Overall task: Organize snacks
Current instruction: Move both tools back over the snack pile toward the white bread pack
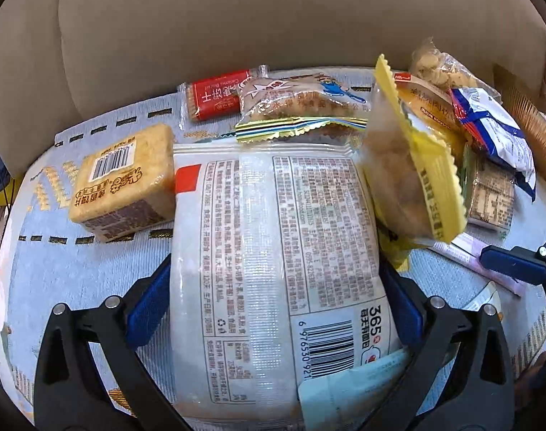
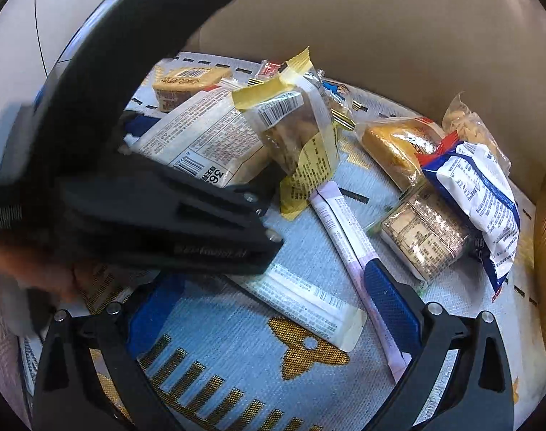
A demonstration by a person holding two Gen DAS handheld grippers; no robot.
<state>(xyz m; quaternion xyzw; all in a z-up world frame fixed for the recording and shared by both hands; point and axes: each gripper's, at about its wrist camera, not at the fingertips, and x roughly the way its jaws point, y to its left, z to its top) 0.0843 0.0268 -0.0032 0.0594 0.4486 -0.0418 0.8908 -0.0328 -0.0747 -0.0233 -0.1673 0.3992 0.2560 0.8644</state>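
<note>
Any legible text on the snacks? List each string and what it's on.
"365" and barcode digits "6 976530 921": large white packet between the left gripper fingers.
"Caramel Biscuit": red biscuit pack.
Other print, Chinese characters included: too small or blurred to read.

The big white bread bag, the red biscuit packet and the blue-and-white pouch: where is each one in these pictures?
big white bread bag (image 1: 273, 244): left wrist view, on its printed back panel.
red biscuit packet (image 1: 217, 95): left wrist view, on the red label.
blue-and-white pouch (image 2: 477, 194): right wrist view, on its white printed middle.
</note>
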